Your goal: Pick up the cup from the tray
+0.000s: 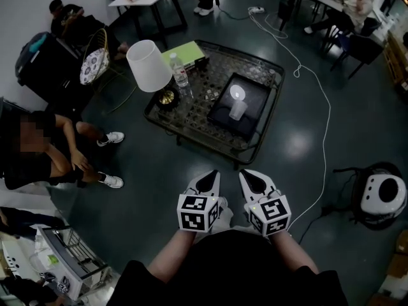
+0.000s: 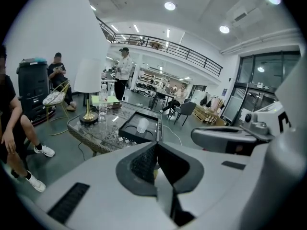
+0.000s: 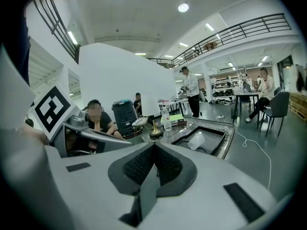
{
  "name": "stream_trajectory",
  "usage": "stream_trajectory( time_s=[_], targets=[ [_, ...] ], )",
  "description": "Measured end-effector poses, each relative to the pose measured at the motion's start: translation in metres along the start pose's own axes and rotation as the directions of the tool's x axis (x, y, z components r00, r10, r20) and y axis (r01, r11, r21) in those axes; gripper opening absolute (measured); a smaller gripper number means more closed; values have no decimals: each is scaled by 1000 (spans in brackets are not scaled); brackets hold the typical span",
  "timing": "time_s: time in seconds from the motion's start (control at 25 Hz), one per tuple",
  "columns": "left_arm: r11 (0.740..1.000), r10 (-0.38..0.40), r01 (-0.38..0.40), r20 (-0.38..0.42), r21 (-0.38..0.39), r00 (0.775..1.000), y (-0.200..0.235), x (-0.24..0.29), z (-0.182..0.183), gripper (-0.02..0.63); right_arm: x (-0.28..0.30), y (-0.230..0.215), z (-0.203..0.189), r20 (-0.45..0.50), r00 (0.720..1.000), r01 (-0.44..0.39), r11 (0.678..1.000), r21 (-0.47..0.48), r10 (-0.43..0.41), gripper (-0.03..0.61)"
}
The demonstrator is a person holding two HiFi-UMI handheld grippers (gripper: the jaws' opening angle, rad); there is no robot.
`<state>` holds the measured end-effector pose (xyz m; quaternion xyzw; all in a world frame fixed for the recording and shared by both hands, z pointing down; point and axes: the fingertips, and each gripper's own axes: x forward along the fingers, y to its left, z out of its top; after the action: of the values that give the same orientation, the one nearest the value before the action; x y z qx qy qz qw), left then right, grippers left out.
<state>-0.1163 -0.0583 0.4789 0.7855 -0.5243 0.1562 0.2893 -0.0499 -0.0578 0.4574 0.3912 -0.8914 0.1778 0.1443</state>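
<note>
A translucent cup [image 1: 237,111] sits in a black tray [image 1: 218,115] on the glass-topped wicker table [image 1: 191,118], well ahead of me across bare floor. In both gripper views the cup [image 2: 142,125] [image 3: 196,140] looks tipped over in the tray [image 2: 128,130] [image 3: 213,139]. My left gripper [image 1: 207,182] and right gripper [image 1: 253,180] hang side by side close to my body, pointing toward the table. Both are shut with nothing between the pads, as the left gripper [image 2: 156,145] and right gripper [image 3: 154,145] show in their own views.
On the table's left end stand a lamp with a white shade [image 1: 148,65], a water bottle [image 1: 181,76] and a green book [image 1: 186,53]. A person [image 1: 44,152] sits at the left. A white cable [image 1: 326,116] trails along the floor to the right, near a round white appliance [image 1: 381,195].
</note>
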Motion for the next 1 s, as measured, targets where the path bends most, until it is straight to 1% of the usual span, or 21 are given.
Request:
stream_trajectory(
  time_s=[0.2,0.64,1.0],
  targets=[
    [1000,-5,5,-8,0,1000,13,19,12,11,18,-11,7,-3,1000,8,1000,9,-8,11],
    [999,-42,42,-31,3,999,34,53,30,11,49,-35,22,-4,998,57,998,38,-57,11],
    [997,-82,82,-56,10,995,27,78,30,11,47,-48,18,-23,997,78,994,81,-76,11]
  ],
)
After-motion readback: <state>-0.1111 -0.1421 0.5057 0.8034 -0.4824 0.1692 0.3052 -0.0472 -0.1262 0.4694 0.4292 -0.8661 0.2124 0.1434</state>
